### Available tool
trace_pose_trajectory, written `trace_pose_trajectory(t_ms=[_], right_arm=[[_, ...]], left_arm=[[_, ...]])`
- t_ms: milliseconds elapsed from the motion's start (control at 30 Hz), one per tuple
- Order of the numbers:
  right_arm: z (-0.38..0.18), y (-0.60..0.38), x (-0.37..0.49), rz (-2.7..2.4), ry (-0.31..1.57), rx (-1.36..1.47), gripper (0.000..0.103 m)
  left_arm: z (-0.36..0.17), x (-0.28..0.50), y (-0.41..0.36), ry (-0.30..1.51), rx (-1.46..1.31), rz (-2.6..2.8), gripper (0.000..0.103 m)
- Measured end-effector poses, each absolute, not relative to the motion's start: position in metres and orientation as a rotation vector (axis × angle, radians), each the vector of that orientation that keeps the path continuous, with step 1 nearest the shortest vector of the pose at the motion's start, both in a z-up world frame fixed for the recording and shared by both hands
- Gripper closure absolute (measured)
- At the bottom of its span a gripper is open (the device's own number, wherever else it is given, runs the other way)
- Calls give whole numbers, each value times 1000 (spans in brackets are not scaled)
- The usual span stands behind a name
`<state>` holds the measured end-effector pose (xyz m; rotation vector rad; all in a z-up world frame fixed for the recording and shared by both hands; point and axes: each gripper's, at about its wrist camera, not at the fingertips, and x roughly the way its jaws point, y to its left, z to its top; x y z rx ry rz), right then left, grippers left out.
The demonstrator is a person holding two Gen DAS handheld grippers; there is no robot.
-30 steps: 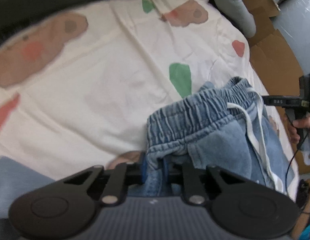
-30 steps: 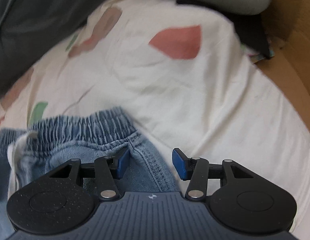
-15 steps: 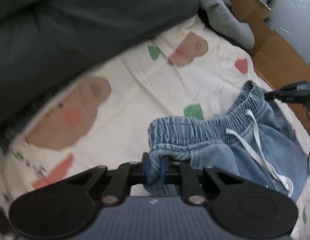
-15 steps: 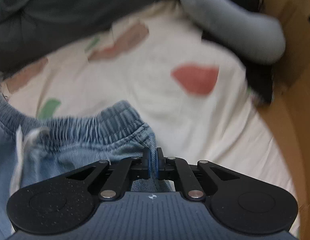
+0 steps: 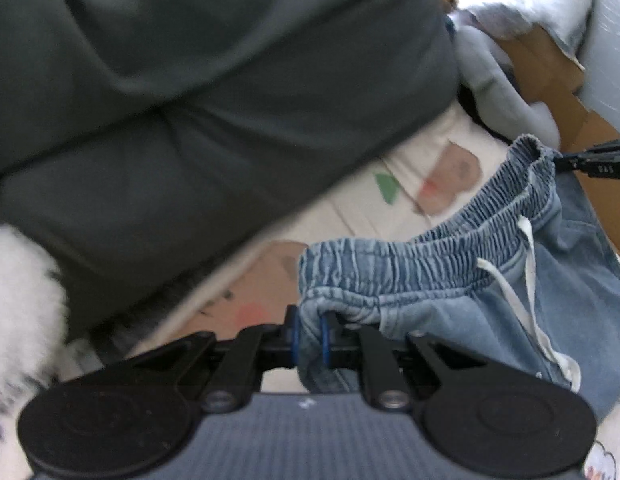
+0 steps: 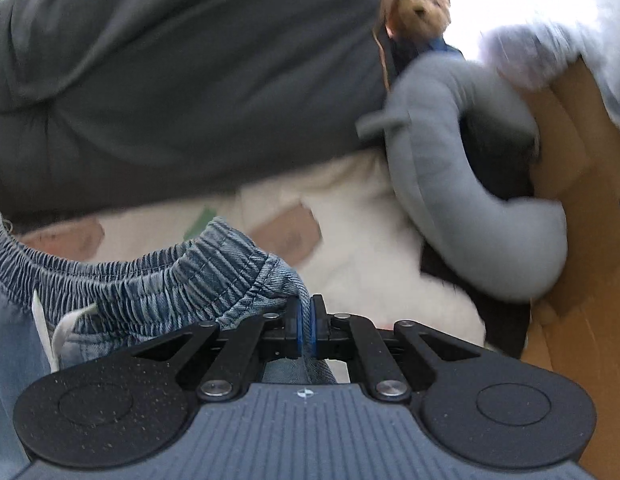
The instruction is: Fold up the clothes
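Light blue denim shorts (image 5: 490, 292) with an elastic waistband and a white drawstring (image 5: 526, 280) hang lifted above a patterned white sheet (image 5: 426, 184). My left gripper (image 5: 309, 338) is shut on one corner of the waistband. At the far right of the left wrist view, my right gripper (image 5: 558, 160) pinches the other corner. In the right wrist view my right gripper (image 6: 305, 330) is shut on the shorts (image 6: 157, 280), a thin fold of denim pressed between its blue pads. The waistband stretches between the two grippers.
A dark grey duvet (image 5: 213, 92) (image 6: 181, 80) fills the back. A grey plush toy (image 6: 462, 184) lies at the right against brown cardboard (image 6: 582, 216). A small teddy bear (image 6: 422, 4) sits behind. White fluffy fabric (image 5: 17, 304) is at the left edge.
My right gripper has shut on the waistband corner. Both grippers have risen, lifting the shorts off the sheet, and the views tilted up toward the grey duvet.
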<state>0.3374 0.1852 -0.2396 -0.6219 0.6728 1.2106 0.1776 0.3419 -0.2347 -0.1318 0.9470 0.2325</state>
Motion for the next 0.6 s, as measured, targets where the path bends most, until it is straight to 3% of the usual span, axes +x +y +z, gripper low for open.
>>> trace_pose_trajectory(t_ms=[433, 600], right_arm=[[-196, 284, 307, 1239, 578, -604, 102], [-201, 310, 300, 1248, 595, -653, 101]], left_arm=[[-200, 180, 397, 898, -94, 363, 93], [-216, 184, 418, 946, -144, 363, 92]])
